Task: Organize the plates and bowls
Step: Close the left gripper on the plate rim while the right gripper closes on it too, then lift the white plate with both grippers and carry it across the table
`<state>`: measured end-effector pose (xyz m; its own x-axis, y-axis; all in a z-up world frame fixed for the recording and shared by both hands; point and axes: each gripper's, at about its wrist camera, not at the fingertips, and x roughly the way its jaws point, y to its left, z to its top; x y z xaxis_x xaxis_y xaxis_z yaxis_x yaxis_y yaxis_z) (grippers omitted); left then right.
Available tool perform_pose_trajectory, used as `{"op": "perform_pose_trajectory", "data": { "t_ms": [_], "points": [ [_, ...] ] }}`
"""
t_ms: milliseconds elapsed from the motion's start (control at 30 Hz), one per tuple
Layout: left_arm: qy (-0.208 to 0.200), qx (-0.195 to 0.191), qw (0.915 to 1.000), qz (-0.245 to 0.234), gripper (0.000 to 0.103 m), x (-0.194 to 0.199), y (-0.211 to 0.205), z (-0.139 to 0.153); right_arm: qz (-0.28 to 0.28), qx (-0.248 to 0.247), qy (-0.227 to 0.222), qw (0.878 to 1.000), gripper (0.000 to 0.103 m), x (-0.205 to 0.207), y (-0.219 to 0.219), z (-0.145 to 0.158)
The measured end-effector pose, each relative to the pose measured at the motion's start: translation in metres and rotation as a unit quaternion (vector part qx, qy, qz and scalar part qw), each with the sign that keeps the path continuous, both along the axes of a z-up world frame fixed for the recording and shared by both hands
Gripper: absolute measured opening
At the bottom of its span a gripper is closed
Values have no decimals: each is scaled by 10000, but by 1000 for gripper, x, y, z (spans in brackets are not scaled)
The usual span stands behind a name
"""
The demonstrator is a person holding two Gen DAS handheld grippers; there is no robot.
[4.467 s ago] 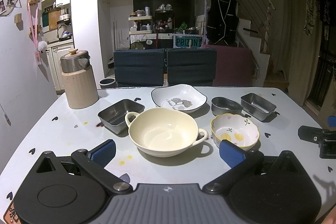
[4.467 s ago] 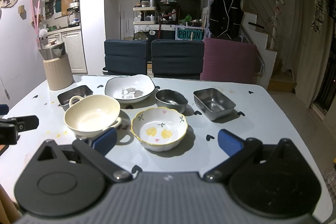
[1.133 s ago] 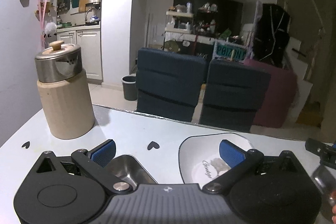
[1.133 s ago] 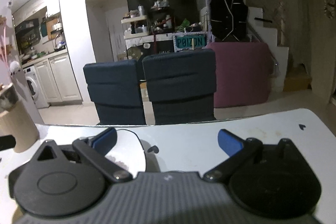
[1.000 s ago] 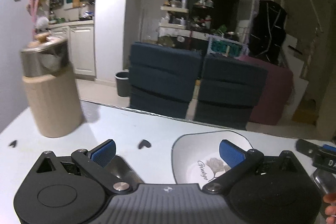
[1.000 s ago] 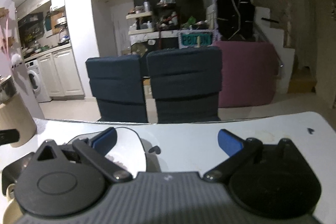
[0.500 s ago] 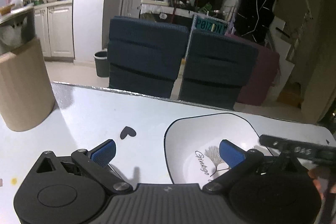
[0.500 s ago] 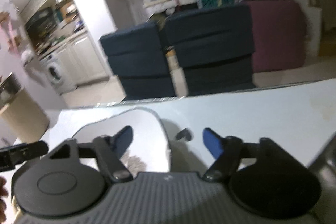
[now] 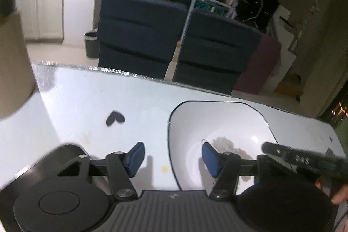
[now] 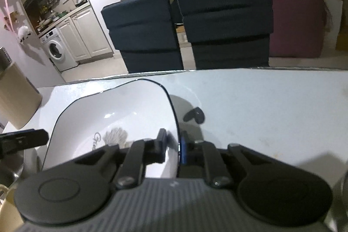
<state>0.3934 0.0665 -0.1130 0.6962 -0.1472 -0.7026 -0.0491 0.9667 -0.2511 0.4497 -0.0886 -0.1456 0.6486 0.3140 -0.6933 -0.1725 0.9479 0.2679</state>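
The white square plate with a dark rim and a grey leaf print [image 9: 219, 123] lies on the white table. My left gripper [image 9: 171, 156] is partly open, its jaws astride the plate's left rim, one pad outside, one pad [image 9: 209, 158] over the plate. My right gripper [image 10: 173, 147] is shut on the right rim of the same plate [image 10: 113, 114]. The right gripper's finger shows in the left wrist view [image 9: 304, 158], and the left gripper's finger in the right wrist view [image 10: 21, 140].
A beige canister [image 10: 15, 92] stands at the table's far left. The cream bowl's edge [image 10: 6, 208] shows at lower left in the right wrist view. Two dark blue chairs [image 9: 174, 40] stand behind the table's far edge [image 9: 130, 74].
Both grippers have moved forward and down to the white plate. The right gripper has closed on its right rim. The left jaws have narrowed around its left rim.
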Motion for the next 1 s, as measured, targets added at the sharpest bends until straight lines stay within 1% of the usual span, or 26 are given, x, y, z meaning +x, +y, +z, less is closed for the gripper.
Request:
{"op": "perform_pose_trajectory", "data": {
  "t_ms": [67,133,200,333,400,467,533,567,600,800,900,1000],
  "points": [
    [122,-164,9998,9,54,3,-1,-4,-108,40,70,9999,14,-4,-3,2],
    [140,-71,9998,-97,54,5,-6,-6,-113,-1,114,9999,14,-6,-5,3],
    [198,31,9997,-127,50,7,-9,-9,-85,16,137,9999,14,-4,-7,2],
    [294,-64,9995,-107,47,12,-9,-14,-48,55,123,9999,13,-4,-11,1],
    [301,-51,9995,-99,41,15,-8,-16,-41,65,119,9999,14,-4,-11,1],
    [357,-142,9991,-156,37,17,-7,-19,-16,115,98,9999,13,-4,-14,1],
    [419,-168,9987,-225,29,19,-6,-23,-7,118,91,9999,13,-4,-14,1],
    [451,-148,9986,-237,22,20,-6,-24,-12,112,83,9999,13,-10,-17,-1],
    [473,-129,9985,-244,18,21,-7,-26,-13,101,79,9999,14,-11,-17,-1],
    [398,-181,9986,-299,16,20,-6,-28,-22,180,70,9998,14,-12,-23,-4],
    [203,93,9992,-332,16,14,-12,-24,0,177,41,9998,13,-13,-24,-4],
    [-36,313,9989,-360,15,10,-16,-16,24,65,14,10000,14,-15,-21,-2]
  ]
}}
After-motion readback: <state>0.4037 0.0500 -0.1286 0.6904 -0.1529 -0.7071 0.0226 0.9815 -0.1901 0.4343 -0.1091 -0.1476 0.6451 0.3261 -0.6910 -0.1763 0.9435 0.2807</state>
